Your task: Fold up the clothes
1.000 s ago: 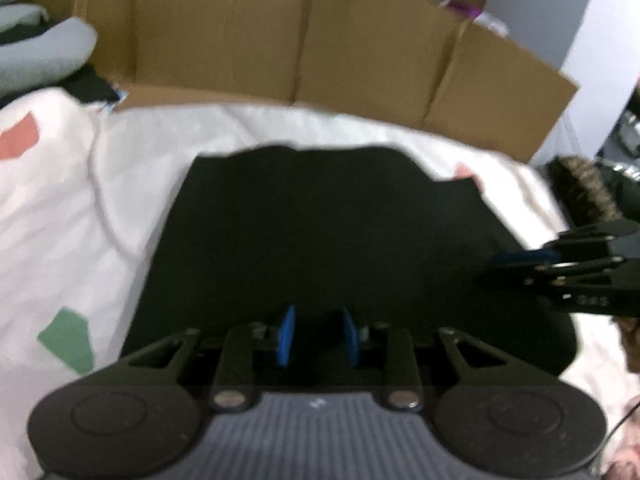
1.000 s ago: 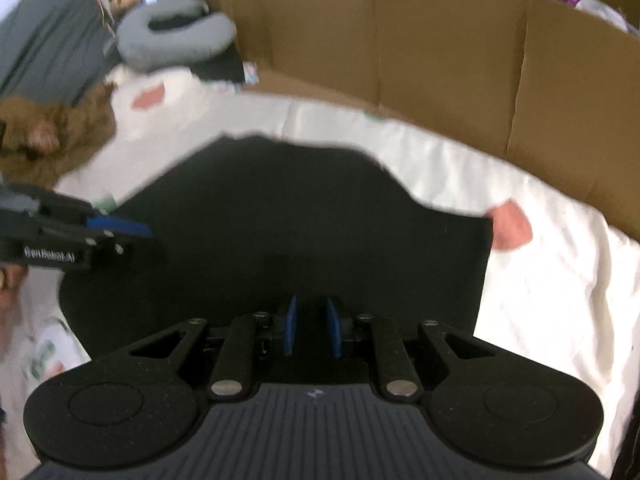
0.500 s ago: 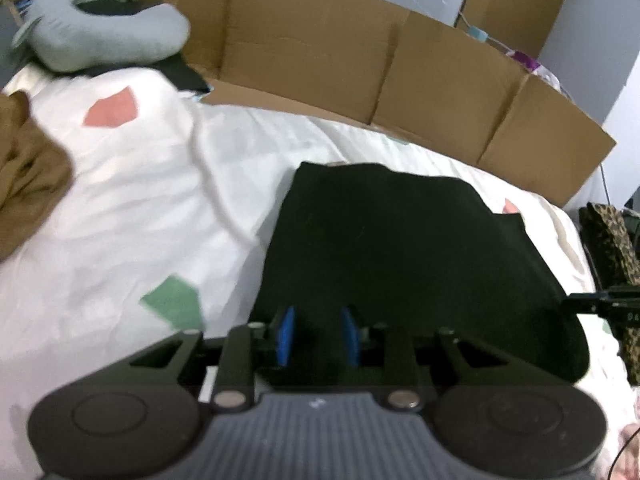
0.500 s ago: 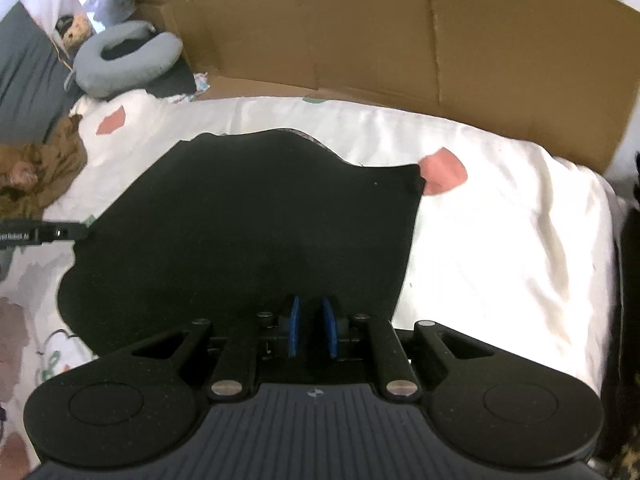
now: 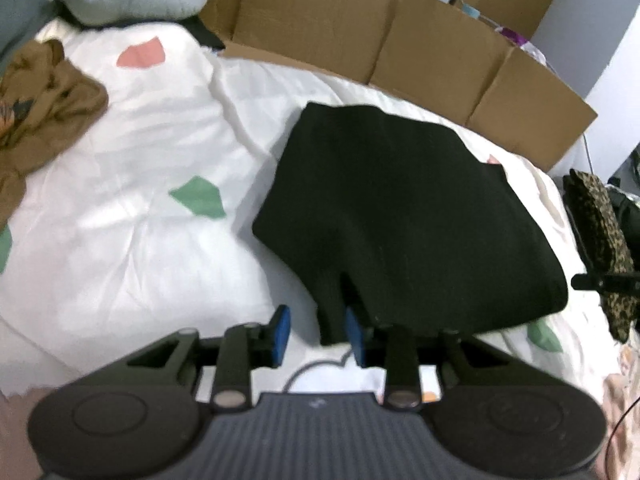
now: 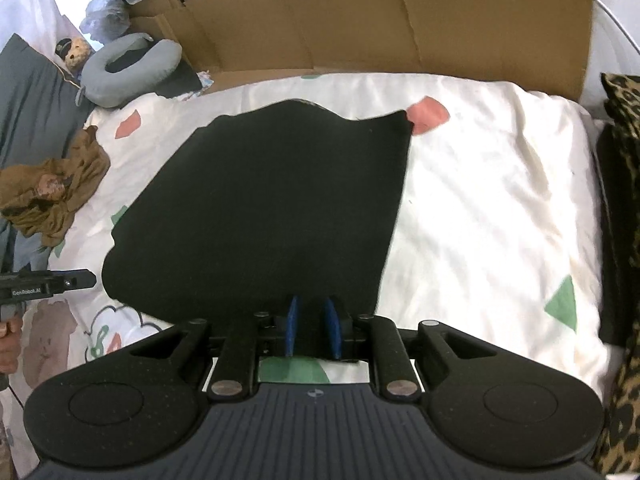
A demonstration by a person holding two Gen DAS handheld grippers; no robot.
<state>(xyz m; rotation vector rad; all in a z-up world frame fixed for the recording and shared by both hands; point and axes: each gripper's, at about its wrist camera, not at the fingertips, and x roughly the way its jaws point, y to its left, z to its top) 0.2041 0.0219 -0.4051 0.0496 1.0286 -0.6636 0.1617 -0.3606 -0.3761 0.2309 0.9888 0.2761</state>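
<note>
A black garment [image 5: 400, 208] lies folded on the white patterned bed cover [image 5: 120, 200]. My left gripper [image 5: 318, 335] sits at its near left corner, fingers apart; a flap of the cloth rests against the right pad, and white cover shows beside the left pad. In the right wrist view the same black garment [image 6: 272, 208] spreads ahead, and my right gripper [image 6: 313, 330] is shut on its near edge, dark cloth filling the narrow gap. The left gripper's tip [image 6: 80, 280] shows at the left of that view, clear of the cloth.
A crumpled brown garment [image 6: 56, 196] lies at the bed's left. A grey neck pillow [image 6: 128, 68] and a cardboard wall [image 6: 400, 20] stand behind. A leopard-print cloth [image 6: 624, 120] lies along the right edge. Bare bed cover [image 6: 480, 200] lies right of the black garment.
Both grippers have drawn back toward the near edge and the garment looks smaller and farther. The left gripper swung leftward and its fingers have parted a little from the cloth.
</note>
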